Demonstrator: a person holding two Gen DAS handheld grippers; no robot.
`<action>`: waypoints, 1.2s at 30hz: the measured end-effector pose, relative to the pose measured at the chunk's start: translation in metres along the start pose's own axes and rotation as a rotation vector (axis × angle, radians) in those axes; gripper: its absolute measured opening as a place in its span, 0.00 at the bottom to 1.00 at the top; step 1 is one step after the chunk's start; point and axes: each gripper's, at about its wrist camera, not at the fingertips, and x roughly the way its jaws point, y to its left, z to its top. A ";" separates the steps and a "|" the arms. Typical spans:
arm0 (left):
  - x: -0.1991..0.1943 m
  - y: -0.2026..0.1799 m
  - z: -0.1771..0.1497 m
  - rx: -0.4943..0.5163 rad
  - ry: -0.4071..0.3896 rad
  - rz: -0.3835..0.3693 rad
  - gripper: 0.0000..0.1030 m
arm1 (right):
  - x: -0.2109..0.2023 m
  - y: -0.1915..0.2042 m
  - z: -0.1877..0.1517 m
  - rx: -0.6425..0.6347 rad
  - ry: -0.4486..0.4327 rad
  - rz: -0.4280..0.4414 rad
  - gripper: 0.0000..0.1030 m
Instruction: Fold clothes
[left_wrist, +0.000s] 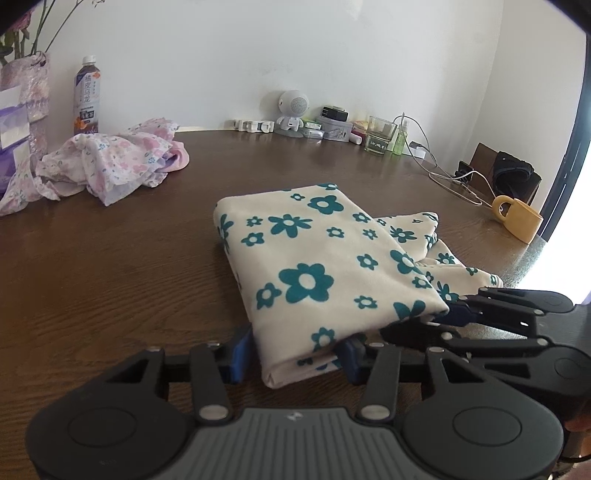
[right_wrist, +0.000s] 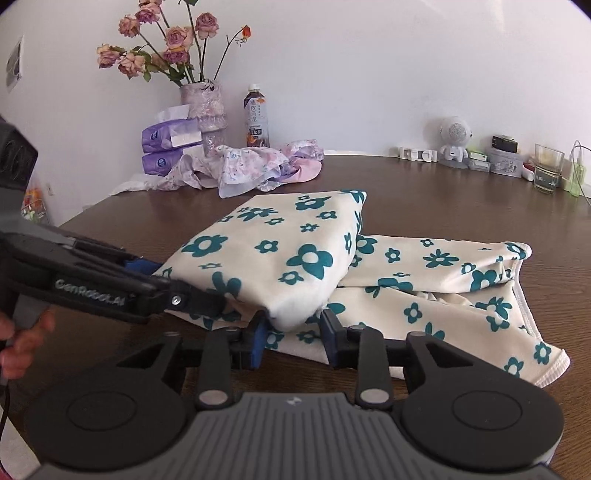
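Observation:
A cream cloth with teal flowers (left_wrist: 314, 258) lies folded on the brown wooden table (left_wrist: 110, 277). Its upper layer (right_wrist: 295, 240) is doubled over a flatter lower layer (right_wrist: 443, 295) that spreads to the right. My left gripper (left_wrist: 295, 356) grips the near left edge of the upper fold between its blue pads. My right gripper (right_wrist: 293, 339) pinches the near right corner of the same fold, slightly raised off the lower layer. Each gripper shows in the other's view: the right gripper (left_wrist: 436, 321) and the left gripper (right_wrist: 177, 288), held by a hand.
A crumpled pink floral garment (left_wrist: 110, 162) lies at the far left beside a drink bottle (left_wrist: 86, 96), tissue packs (right_wrist: 170, 136) and a vase of dried roses (right_wrist: 203, 107). Along the wall stand a small robot speaker (left_wrist: 291, 110), a glass (left_wrist: 380, 134) and cables (left_wrist: 443, 177). A yellow mug (left_wrist: 517, 218) sits near the right edge.

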 end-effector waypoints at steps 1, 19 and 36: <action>-0.002 0.000 -0.001 -0.001 0.004 -0.001 0.46 | 0.002 0.001 0.000 -0.001 0.003 -0.012 0.24; -0.006 0.004 -0.005 -0.008 -0.027 0.011 0.30 | 0.008 0.007 0.008 -0.025 0.045 -0.060 0.20; -0.007 0.005 -0.008 -0.006 -0.033 0.001 0.32 | 0.015 0.011 0.014 -0.069 0.068 -0.062 0.25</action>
